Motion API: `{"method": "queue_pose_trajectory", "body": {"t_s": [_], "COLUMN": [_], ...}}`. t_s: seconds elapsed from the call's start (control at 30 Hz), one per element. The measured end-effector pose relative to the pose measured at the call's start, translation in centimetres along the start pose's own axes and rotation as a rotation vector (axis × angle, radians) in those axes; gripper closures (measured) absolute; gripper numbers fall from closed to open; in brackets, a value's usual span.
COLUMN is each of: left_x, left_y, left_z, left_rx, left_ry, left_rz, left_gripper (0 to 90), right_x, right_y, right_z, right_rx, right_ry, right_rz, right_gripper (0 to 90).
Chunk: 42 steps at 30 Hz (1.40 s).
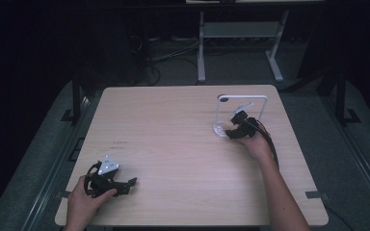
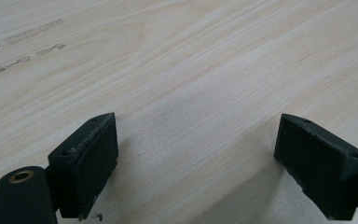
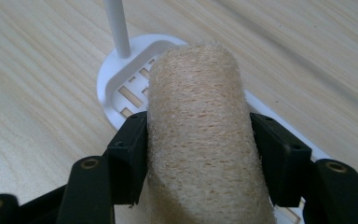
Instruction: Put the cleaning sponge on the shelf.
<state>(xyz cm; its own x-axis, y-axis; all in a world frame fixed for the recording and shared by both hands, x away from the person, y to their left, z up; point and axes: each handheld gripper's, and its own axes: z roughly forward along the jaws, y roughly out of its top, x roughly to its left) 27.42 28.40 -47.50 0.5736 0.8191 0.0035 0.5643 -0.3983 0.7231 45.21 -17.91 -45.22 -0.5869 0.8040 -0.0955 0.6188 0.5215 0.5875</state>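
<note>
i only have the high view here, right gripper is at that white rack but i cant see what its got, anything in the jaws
Observer: Yes. In the right gripper view the right gripper is shut on a tan loofah sponge, one pad pressing on each side.
Operator: where is it relative to the rack
Observer: It is over the slotted white base of the rack, with the thin white post rising just beyond the sponge.
Operator: and the left one, holding anything
Observer: No. In the left gripper view the left gripper stands open, with bare wooden table between its pads.
</note>
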Motion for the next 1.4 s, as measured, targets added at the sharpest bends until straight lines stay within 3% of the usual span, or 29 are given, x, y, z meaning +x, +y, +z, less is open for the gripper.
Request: {"method": "queue_pose_trajectory", "body": {"t_s": [0.2,0.5,0.8,0.83,0.87,0.93,1.07,1.2,1.4], "left_x": [0.0,0.0,0.0,0.0,0.0,0.0,0.0,0.0,0.0], "left_y": [0.0,0.0,0.0,0.0,0.0,0.0,0.0,0.0,0.0], "left_z": [0.0,0.0,0.0,0.0,0.0,0.0,0.0,0.0,0.0], "left_rx": [0.000,0.000,0.000,0.000,0.000,0.000,0.000,0.000,0.000], "left_ry": [0.000,0.000,0.000,0.000,0.000,0.000,0.000,0.000,0.000], "left_rz": [0.000,0.000,0.000,0.000,0.000,0.000,0.000,0.000,0.000], "left_gripper": [12.9,12.9,12.9,12.9,12.9,12.9,12.9,12.9,12.9], "right_x": [0.1,-0.3,0.3,0.6,0.6,1.0,1.7,2.3,1.8], "right_y": [0.1,0.1,-0.9,-1.2,-1.2,-1.4,-1.8,-2.4,-3.3], "right_z": [-0.3,-3.4,-6.4,-6.8,-6.8,-7.2,-6.8,-5.3,-3.5], "right_rx": [-0.008,-0.065,-0.116,-0.125,-0.125,-0.134,-0.128,-0.089,-0.057], "right_ry": [-0.005,-0.004,0.029,0.037,0.037,0.057,0.100,0.128,0.119], "right_rz": [-0.004,0.012,0.037,0.034,0.034,0.035,0.028,0.026,0.055], "right_gripper": [34.0,34.5,56.8,64.5,64.5,74.2,89.5,89.7,89.7]}}
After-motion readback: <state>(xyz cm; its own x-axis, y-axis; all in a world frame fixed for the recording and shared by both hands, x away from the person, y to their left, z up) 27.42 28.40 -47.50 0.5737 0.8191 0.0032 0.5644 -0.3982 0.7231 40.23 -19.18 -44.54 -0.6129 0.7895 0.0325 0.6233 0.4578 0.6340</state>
